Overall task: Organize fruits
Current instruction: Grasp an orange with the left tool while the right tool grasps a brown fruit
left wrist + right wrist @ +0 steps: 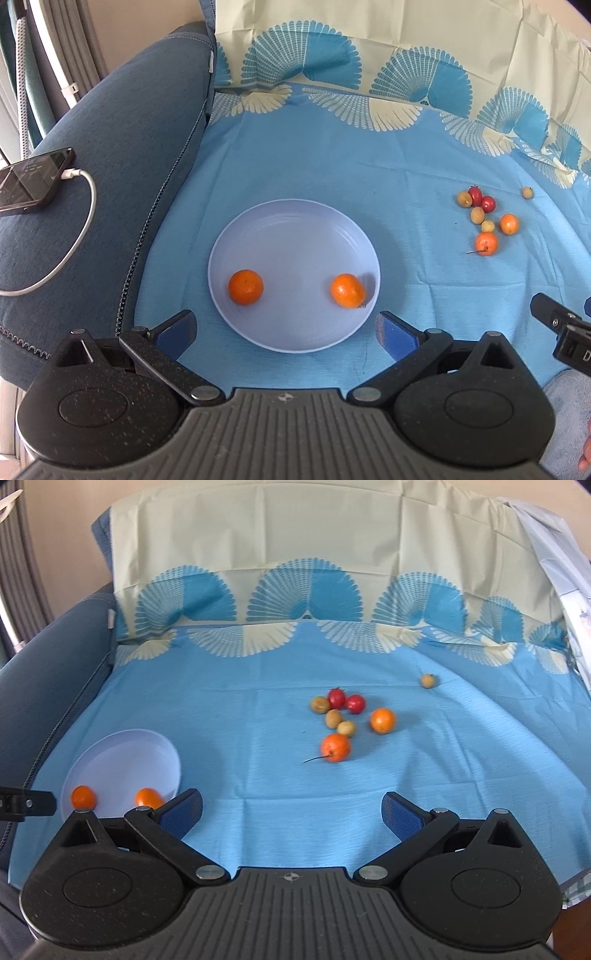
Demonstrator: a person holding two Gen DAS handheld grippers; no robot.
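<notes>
A pale lilac plate [295,221] lies on the blue cloth and holds two oranges, one at its left [245,287] and one at its right [347,290]. My left gripper [286,334] is open and empty just before the plate's near rim. The plate also shows in the right wrist view [122,753]. My right gripper [291,814] is open and empty above bare cloth. Ahead of it lies a cluster of fruit: two oranges [335,747] [382,720], two red fruits [337,698], and several small yellow-brown fruits [333,718]. One small fruit [428,680] lies apart, farther right.
A dark blue sofa arm [110,166] rises left of the cloth, with a phone [33,181] and its white cable [74,251] on it. The patterned cloth climbs the sofa back [295,554] behind the fruit. The right gripper's edge [565,332] shows at the right of the left wrist view.
</notes>
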